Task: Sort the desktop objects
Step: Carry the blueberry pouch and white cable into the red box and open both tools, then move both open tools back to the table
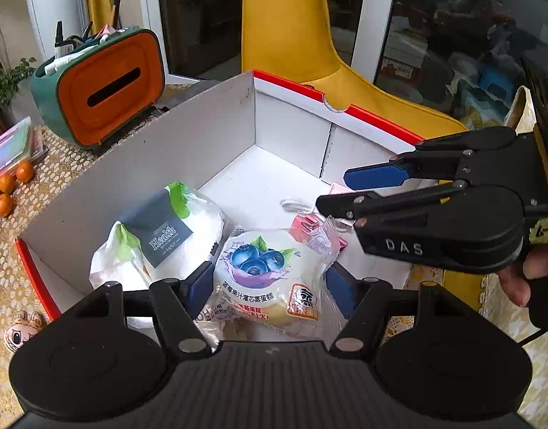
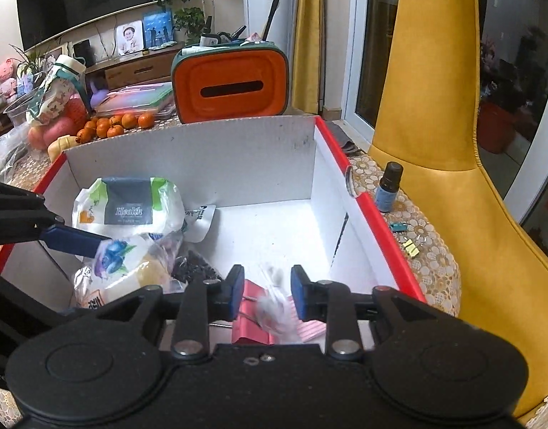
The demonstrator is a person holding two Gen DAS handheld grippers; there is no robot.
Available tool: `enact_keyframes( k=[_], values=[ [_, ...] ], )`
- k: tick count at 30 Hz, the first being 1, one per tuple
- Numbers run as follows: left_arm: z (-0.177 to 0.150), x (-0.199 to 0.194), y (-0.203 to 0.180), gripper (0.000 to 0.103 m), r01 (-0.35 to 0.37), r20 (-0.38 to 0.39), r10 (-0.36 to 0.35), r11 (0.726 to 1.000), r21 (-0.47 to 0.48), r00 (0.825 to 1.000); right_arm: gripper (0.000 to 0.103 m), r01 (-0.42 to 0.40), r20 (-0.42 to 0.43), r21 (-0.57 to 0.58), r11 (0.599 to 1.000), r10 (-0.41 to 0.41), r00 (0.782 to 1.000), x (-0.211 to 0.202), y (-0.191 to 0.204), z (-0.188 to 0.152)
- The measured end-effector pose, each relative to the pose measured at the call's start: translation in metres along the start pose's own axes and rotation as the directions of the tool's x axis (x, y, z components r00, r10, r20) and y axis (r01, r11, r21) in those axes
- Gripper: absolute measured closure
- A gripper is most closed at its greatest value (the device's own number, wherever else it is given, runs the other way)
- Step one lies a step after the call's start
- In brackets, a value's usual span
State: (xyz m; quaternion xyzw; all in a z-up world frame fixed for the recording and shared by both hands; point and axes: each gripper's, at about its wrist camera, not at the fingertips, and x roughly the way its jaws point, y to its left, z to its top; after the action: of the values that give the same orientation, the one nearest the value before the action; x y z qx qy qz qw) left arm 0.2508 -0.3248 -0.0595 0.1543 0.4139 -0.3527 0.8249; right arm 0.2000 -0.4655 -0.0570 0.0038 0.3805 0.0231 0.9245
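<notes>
We hold left gripper [image 1: 267, 286] spread around blueberry cake packet [image 1: 270, 275] lying in red-rimmed box [image 2: 367, 200]. Right gripper [image 2: 267, 293] spread above small clear bag [image 2: 274, 304], not pinching. Dropping step, seemingly; next: withdraw, fetch dropper bottle [image 2: 388, 187].

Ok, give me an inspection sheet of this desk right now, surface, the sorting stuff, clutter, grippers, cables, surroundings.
Surface: gold lace tablecloth.
Job's things: red-edged box holds tissue pack, blueberry cake packet, red binder clip.
Clutter: dropper bottle, small clips, oranges, orange tissue box outside the box.
Grippers: left gripper open around the cake packet; right gripper open above a clear bag.
Cables: nothing seen.
Surroundings: yellow chair, window.
</notes>
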Motion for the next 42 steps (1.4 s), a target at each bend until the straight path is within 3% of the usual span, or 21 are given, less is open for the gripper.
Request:
enact_keyframes(
  k=[3, 6, 11, 23, 42],
  values=[
    [-0.002, -0.002, 0.001, 0.033, 0.008, 0.01, -0.008, 1.0, -0.016, 1.0, 0.061, -0.005, 0.004, -0.009, 1.0, 0.005, 1.0, -0.002, 0.002, -0.002],
    [-0.005, -0.008, 0.004, 0.021, 0.024, 0.031, -0.023, 0.999, -0.042, 0.999, 0.056, -0.008, 0.009, -0.015, 1.0, 0.009, 1.0, -0.007, 0.004, -0.002],
    [-0.008, -0.024, 0.006, 0.02, 0.043, 0.066, -0.039, 0.998, -0.053, 0.997, 0.049, -0.015, 0.023, 0.0, 1.0, 0.015, 1.0, -0.019, 0.004, 0.001],
    [-0.022, -0.089, 0.018, 0.02, 0.025, 0.164, -0.012, 0.996, -0.08, 0.986, 0.049, -0.043, 0.078, -0.052, 0.998, 0.047, 0.996, -0.061, 0.031, 0.013],
    [-0.075, -0.182, 0.068, 0.02, -0.054, 0.256, 0.1, 0.982, -0.183, 0.961, 0.046, -0.125, 0.095, -0.197, 0.973, 0.145, 0.985, -0.106, 0.125, 0.016]
  ],
)
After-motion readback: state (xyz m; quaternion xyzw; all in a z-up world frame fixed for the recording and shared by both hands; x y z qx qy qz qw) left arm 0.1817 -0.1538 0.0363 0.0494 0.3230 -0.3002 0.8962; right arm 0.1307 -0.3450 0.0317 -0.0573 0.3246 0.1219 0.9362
